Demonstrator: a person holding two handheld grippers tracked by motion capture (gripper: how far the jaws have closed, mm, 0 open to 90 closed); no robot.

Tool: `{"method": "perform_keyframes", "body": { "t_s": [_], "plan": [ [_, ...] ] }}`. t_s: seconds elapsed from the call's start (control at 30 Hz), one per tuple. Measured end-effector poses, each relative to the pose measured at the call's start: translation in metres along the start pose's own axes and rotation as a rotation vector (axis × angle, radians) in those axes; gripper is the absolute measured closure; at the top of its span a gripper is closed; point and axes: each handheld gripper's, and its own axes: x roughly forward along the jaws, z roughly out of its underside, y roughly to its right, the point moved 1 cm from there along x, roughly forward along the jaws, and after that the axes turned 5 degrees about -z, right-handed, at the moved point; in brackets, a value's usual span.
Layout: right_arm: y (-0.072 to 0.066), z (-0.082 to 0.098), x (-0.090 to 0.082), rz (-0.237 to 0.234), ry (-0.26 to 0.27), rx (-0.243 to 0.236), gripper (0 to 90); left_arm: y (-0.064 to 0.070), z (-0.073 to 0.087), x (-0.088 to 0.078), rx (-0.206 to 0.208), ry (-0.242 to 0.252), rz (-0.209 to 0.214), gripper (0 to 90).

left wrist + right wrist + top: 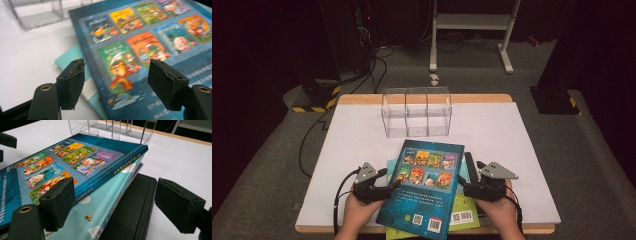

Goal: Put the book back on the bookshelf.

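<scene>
- Looking down in the high view: dark blue hardcover book with a grid of small cover pictures (424,187) lies on top of a stack at the near edge of the white table top (362,145), turned a little askew.
- Under it a light teal book (464,172) pokes out at the sides, a green-yellow book (464,215) at the near edge, and a black book (471,164) just right of the stack.
- Clear plastic three-compartment organiser (416,112) stands well apart at the far side of the table.
- Left gripper (389,187) sits at the blue book's left edge, right gripper (462,189) at its right edge; a hand behind each.
- Left gripper view: jaws stand wide apart, nothing pinched. The left jaw hangs over the teal book's edge (72,58), the right jaw over the blue cover (140,50). The blue book's left edge runs between them; pads are not pressing on it.
- Picture grid on the cover is motion-blurred here.
- Right gripper view: jaws also wide, nothing clamped. The left jaw sits in front of the blue book's cover and spine (82,162), contact cannot be told; the right jaw hangs over bare white table (180,157).
- Between the jaws: the teal book with bee and cloud print (100,207) and the black book (132,202), stacked lower than the blue one.
- Organiser (112,128) sits just beyond the blue book's far corner.
</scene>
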Motion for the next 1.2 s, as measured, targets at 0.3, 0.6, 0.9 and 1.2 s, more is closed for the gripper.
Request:
{"method": "perform_keyframes", "body": {
  "t_s": [0.3, 0.6, 0.9, 1.2],
  "plan": [
    [-0.003, -0.001, 0.001, -0.006, 0.000, -0.003, 16.2, 0.002, 0.012, 0.011, -0.031, -0.093, 0.029, 29.5],
    [-0.004, -0.001, 0.004, -0.025, -0.005, 0.020, 15.5, 0.009, 0.014, 0.014, -0.025, -0.089, 0.025, 29.3],
    [-0.002, 0.001, 0.006, -0.032, -0.017, 0.043, 15.4, 0.024, 0.016, 0.017, -0.006, -0.081, 0.051, 29.4],
    [0.002, 0.001, 0.006, -0.029, -0.020, 0.075, 14.8, 0.035, 0.018, 0.019, 0.021, -0.075, 0.078, 29.5]
  ]
}}
